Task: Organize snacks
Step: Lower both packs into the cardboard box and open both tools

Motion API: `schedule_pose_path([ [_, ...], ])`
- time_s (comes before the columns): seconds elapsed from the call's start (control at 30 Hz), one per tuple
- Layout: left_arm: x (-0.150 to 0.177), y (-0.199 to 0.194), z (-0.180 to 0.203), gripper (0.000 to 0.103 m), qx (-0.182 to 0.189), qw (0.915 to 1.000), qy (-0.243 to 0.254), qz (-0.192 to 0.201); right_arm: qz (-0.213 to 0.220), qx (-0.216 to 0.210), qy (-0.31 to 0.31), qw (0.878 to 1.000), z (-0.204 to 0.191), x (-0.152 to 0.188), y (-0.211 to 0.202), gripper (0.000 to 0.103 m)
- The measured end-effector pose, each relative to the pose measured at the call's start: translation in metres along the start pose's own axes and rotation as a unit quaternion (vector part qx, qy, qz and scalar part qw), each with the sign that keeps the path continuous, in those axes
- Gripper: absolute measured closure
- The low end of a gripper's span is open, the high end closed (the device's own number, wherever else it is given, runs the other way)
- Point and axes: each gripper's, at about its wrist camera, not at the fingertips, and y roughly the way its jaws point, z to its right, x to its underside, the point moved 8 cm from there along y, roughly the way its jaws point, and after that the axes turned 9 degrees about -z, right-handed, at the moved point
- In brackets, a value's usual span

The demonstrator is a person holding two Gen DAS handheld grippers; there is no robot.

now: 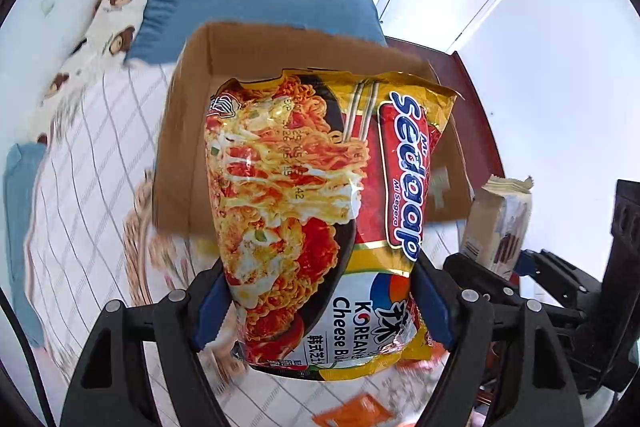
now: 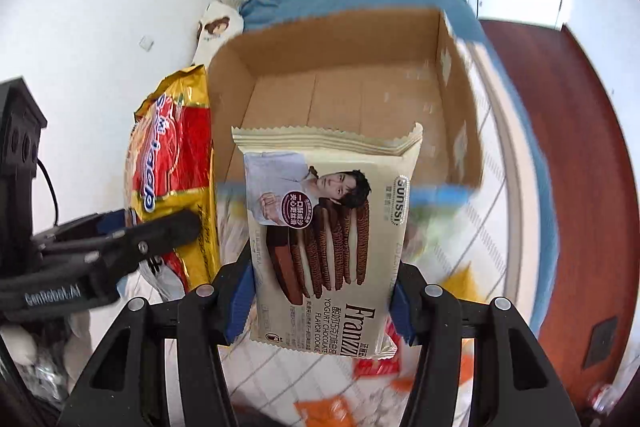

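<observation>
While you hold both snacks up over the bed, your left gripper pinches a noodle packet by its lower end, the blue pads pressed into both sides. The packet stands upright in front of the open cardboard box, hiding much of the box's inside from that camera. Your right gripper is clamped the same way on a cream cookie packet, which stands upright with its crimped top edge level with the near rim of the box. From the right wrist view, the box floor looks bare, and the noodle packet hangs just to the left of the box's left wall, outside it. The cookie packet sits to the right of the box in the left wrist view, near its corner. The box rests on a white checked bedsheet. Behind it lie a blue pillow and a bear-print pillow. Orange wrappers lie blurred on the sheet below your grippers.
</observation>
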Motion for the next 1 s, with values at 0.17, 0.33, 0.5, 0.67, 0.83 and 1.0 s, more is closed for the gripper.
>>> schedule_pose_path([
  [0.17,-0.025,0.071,-0.005,0.024,-0.010,0.9986,-0.032,-0.041,-0.028,0.011,0.009,1.000,0.022,-0.061,0.035,0.044],
  [0.33,-0.048,0.089,-0.013,0.024,-0.025,0.9949,-0.045,-0.086,-0.078,0.025,0.010,0.997,0.036,-0.099,0.082,0.044],
  [0.5,-0.032,0.092,-0.023,0.024,-0.050,0.9902,-0.041,-0.123,-0.117,0.016,0.023,0.993,0.040,-0.121,0.127,0.044],
  [0.67,-0.028,0.103,-0.015,0.024,-0.054,0.9869,-0.031,-0.148,-0.134,0.020,0.018,0.991,0.041,-0.136,0.159,0.044],
  [0.83,-0.031,0.101,-0.016,0.023,-0.063,0.9871,-0.028,-0.145,-0.145,0.019,0.013,0.989,0.044,-0.149,0.173,0.043],
  [1.0,-0.037,0.100,-0.010,0.010,-0.056,0.9892,-0.028,-0.132,-0.144,0.019,0.002,0.989,0.041,-0.155,0.171,0.004],
])
